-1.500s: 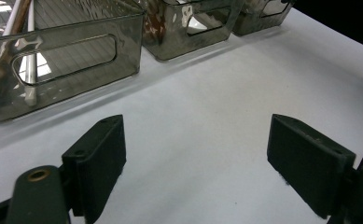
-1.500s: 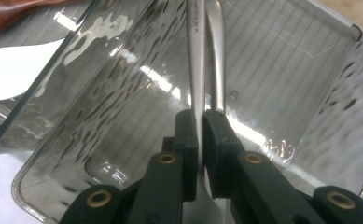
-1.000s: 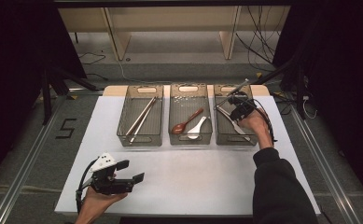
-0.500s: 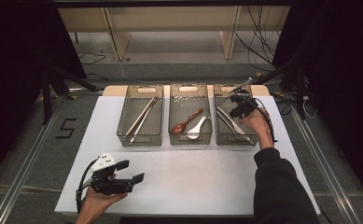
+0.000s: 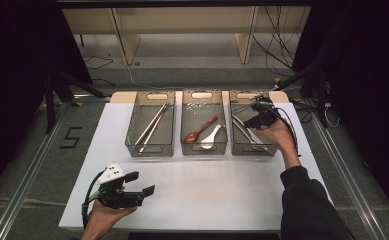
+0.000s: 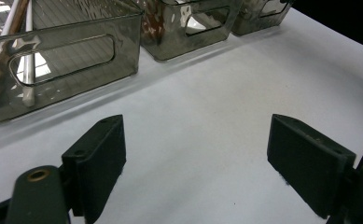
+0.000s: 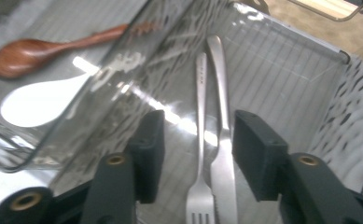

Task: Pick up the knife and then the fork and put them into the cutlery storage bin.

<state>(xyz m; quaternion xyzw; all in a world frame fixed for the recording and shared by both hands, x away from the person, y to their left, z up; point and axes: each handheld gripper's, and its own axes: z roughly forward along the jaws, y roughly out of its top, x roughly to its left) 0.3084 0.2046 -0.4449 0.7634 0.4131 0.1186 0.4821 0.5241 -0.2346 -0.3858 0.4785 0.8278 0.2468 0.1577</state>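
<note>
R gripper (image 7: 195, 156) sits over the right bin (image 5: 269, 150), fingers just been opening, now released w/ fork (image 7: 200, 140) & knife (image 7: 222, 140) lying between them in the bin. L gripper (image 5: 141, 183) idles open over the desk (image 5: 207, 190). Risk: lifting off crooked could snag the knife or nudge the bin.

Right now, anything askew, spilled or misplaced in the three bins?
Nothing stands out. Chopsticks lie in the left bin, wooden spoon and white spoon in the middle bin, fork and knife side by side in the right bin.
</note>
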